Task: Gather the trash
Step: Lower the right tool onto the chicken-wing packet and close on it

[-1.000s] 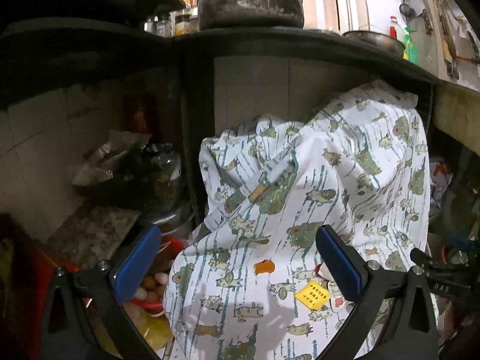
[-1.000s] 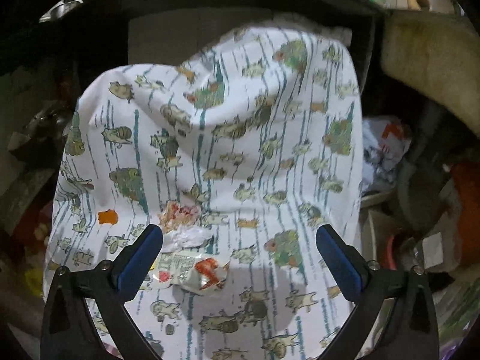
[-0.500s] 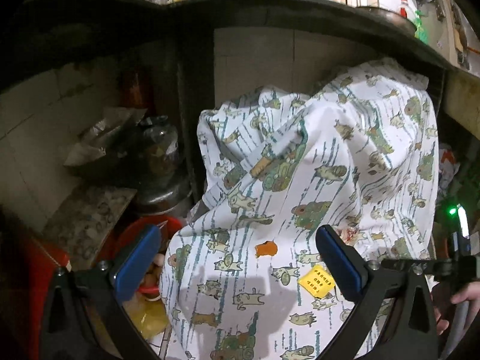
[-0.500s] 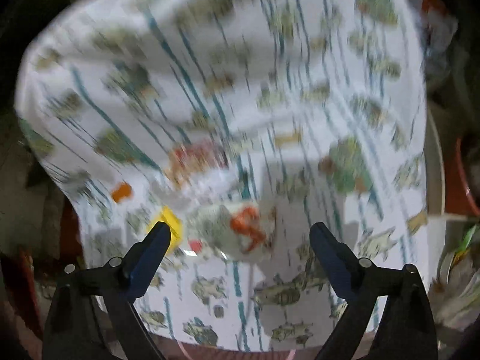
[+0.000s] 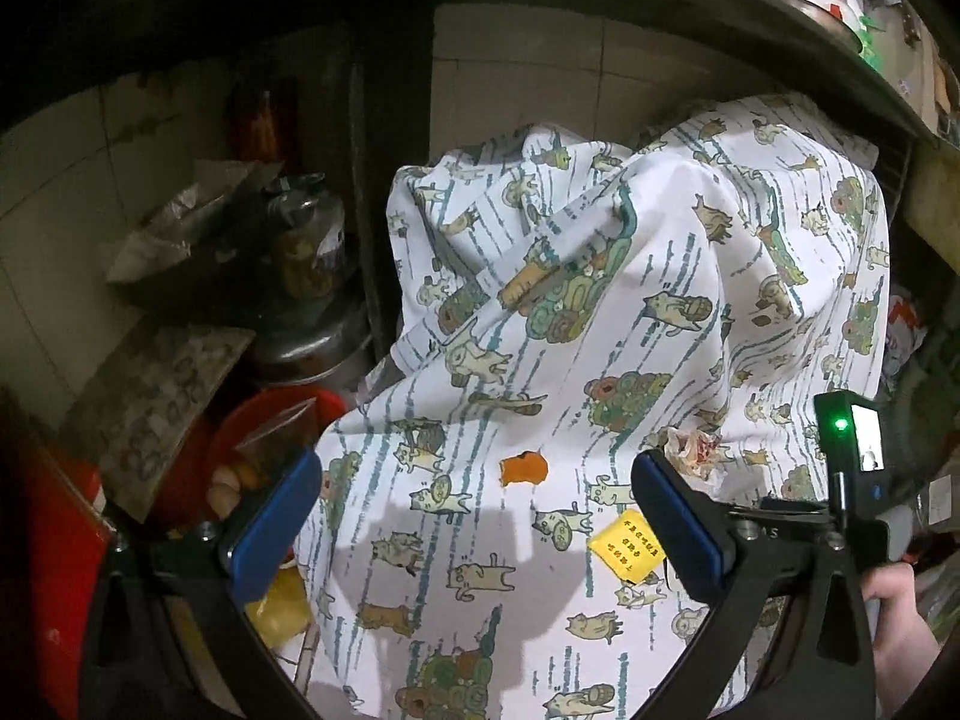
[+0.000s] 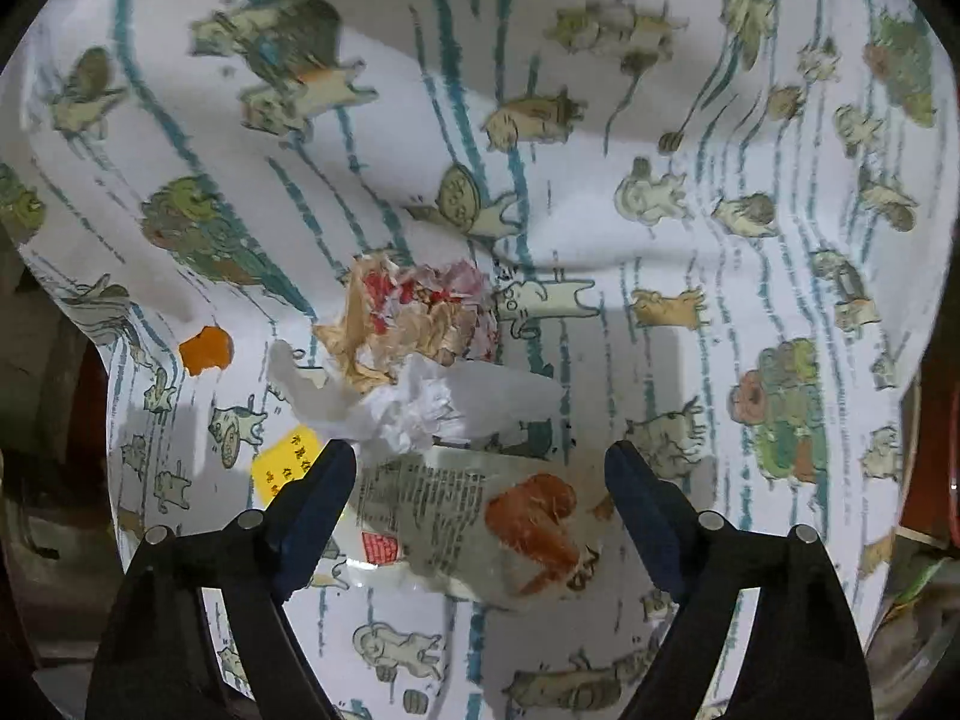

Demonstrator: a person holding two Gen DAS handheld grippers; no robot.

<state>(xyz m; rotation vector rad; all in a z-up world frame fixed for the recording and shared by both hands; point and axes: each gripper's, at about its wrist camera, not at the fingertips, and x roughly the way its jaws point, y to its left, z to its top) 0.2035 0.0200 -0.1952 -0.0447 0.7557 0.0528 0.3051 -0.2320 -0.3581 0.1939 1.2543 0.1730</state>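
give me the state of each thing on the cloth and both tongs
left tongs: open, empty
right tongs: open, straddling the printed wrapper
printed wrapper: crumpled, lying on the cloth
white tissue: crumpled
red and tan wrapper: crumpled
yellow packet: flat
patterned cloth: draped, wrinkled

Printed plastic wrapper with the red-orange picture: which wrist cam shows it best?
Right wrist. The printed wrapper lies on the cartoon cloth between the open right gripper's fingers, its print and red-orange picture in plain sight. In the left wrist view I cannot make it out; the left gripper's right finger covers that area.
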